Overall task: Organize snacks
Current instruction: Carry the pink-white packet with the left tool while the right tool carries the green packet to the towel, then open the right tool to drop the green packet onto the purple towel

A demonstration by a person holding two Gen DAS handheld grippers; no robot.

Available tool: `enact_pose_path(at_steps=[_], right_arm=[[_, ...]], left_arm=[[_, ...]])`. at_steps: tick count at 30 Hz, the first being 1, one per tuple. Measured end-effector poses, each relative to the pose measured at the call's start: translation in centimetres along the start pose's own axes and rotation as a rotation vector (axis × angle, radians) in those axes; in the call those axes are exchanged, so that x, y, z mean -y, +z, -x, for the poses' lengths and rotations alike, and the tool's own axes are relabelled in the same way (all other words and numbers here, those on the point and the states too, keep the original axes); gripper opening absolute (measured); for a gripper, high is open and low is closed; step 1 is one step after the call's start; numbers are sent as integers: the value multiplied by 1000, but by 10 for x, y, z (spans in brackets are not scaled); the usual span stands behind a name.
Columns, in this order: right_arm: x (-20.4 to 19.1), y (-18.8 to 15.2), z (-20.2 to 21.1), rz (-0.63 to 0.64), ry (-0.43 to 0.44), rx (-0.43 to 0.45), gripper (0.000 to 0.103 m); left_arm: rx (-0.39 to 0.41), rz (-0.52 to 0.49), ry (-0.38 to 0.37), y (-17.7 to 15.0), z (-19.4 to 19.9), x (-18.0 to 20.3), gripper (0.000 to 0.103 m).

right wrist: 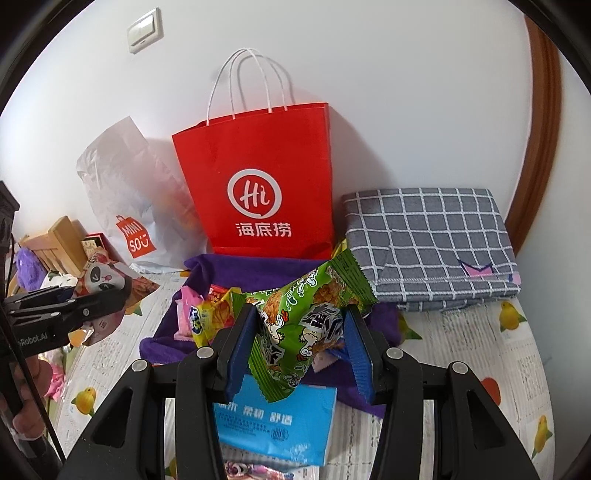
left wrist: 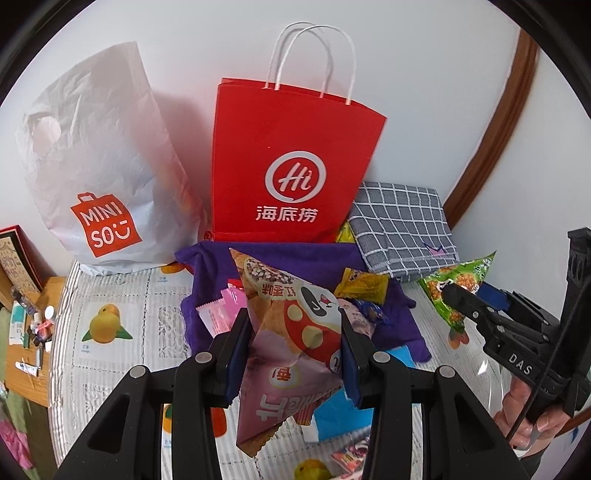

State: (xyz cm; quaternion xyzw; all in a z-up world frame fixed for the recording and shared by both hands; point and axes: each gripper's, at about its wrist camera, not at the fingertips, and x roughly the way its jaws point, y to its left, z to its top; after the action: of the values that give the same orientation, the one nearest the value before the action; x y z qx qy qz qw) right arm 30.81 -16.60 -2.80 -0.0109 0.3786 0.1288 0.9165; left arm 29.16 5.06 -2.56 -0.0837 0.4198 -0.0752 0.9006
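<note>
The lower edge of the red paper bag [left wrist: 291, 162] at 12 o'clock is masked by the purple cloth [left wrist: 295, 258], and the loose wrappers there are hard to tell apart. The pink snack packet [left wrist: 291, 332] is pinched, raised, in the left gripper [left wrist: 293, 350]. The green snack packet [right wrist: 299, 325] is clamped in the right gripper [right wrist: 299, 343], both aimed toward the bag.

Checked grey cloth [right wrist: 432, 243], wall switch [right wrist: 144, 31]
</note>
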Motion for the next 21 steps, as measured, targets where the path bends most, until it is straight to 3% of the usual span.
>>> enact_pose_path(at_steps=[21], right_arm=[[-8, 30, -85, 56, 42, -72, 48]], left_arm=[[-59, 106, 11, 41, -77, -44, 41]])
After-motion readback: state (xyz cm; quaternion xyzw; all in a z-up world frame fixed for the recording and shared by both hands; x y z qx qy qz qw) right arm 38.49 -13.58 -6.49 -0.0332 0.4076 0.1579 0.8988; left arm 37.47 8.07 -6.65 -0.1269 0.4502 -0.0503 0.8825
